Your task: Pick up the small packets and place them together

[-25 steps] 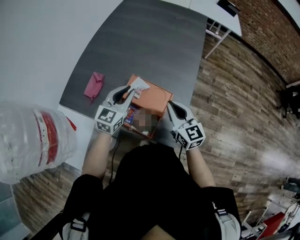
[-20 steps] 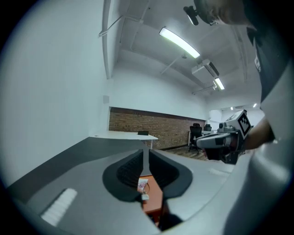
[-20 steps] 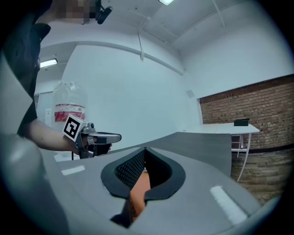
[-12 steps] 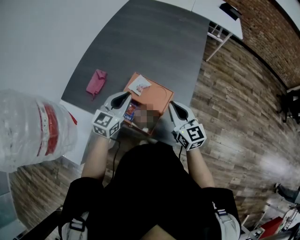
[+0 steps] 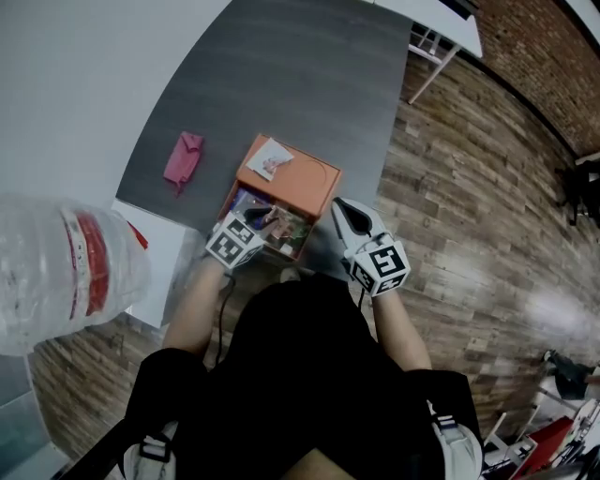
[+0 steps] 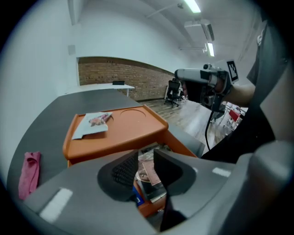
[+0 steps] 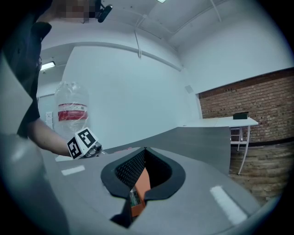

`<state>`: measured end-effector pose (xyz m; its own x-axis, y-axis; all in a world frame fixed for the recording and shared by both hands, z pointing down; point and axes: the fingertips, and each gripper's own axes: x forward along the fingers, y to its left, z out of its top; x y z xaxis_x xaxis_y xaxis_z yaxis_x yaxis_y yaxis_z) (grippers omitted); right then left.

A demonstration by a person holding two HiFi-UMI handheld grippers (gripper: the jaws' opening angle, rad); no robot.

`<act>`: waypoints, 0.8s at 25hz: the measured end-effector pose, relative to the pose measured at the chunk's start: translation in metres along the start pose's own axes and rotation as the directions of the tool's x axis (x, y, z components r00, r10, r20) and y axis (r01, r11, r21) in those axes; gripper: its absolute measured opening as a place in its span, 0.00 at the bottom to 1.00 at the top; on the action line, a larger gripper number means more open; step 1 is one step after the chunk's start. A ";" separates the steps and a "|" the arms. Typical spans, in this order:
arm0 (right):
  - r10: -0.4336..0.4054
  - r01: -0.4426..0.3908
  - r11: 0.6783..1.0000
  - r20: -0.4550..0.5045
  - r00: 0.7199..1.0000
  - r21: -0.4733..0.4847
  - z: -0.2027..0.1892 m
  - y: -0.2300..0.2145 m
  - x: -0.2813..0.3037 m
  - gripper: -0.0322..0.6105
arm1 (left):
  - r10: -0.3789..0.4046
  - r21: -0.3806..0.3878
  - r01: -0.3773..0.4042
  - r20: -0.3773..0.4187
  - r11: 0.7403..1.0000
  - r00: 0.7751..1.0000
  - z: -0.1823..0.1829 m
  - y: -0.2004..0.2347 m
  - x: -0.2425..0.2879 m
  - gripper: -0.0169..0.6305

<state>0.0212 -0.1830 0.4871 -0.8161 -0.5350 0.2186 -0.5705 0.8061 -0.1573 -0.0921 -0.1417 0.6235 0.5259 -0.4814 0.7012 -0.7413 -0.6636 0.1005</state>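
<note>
An orange tray (image 5: 309, 178) stands on the grey table (image 5: 281, 75). A white small packet (image 5: 270, 158) lies flat on its far left corner, also in the left gripper view (image 6: 94, 124). Below its near edge, an open compartment holds several printed packets (image 5: 274, 223). My left gripper (image 5: 265, 219) hovers just over that compartment. Its jaws are opening, and the packets (image 6: 148, 176) show through the gap without the pads touching them. My right gripper (image 5: 341, 206) hangs at the tray's near right corner, shut and empty (image 7: 144, 150); orange tray (image 7: 140, 183) shows behind it.
A pink cloth (image 5: 181, 157) lies on the table left of the tray. A large clear water bottle (image 5: 66, 272) with a red label stands at the near left. A white desk (image 5: 441, 23) stands on the wood floor (image 5: 469, 206) to the right.
The left gripper drew back from the tray's top, leaving the white packet lying there, and dropped to the near compartment. The right gripper stayed put.
</note>
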 end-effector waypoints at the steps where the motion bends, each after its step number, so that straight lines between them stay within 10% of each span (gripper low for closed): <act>1: -0.003 0.003 1.000 -0.003 1.000 0.003 -0.001 -0.001 -0.001 0.05 | -0.005 -0.004 0.004 -0.022 1.000 1.000 -0.003 0.000 0.005 0.19; 11: -0.034 0.035 0.999 -0.018 0.999 0.031 -0.008 -0.012 -0.012 0.05 | -0.081 -0.164 0.046 -0.216 0.985 0.973 -0.027 0.005 0.029 0.38; 20: -0.046 0.047 0.998 -0.021 0.999 0.043 -0.009 -0.017 -0.011 0.05 | -0.116 -0.149 0.063 -0.373 0.987 0.921 -0.046 -0.003 0.039 0.47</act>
<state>0.0414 -0.1886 0.4964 -0.7871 -0.5659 0.2455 -0.6114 0.7686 -0.1884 -0.0885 -0.1324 0.6833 0.4143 -0.1529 0.8972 -0.7603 -0.6001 0.2488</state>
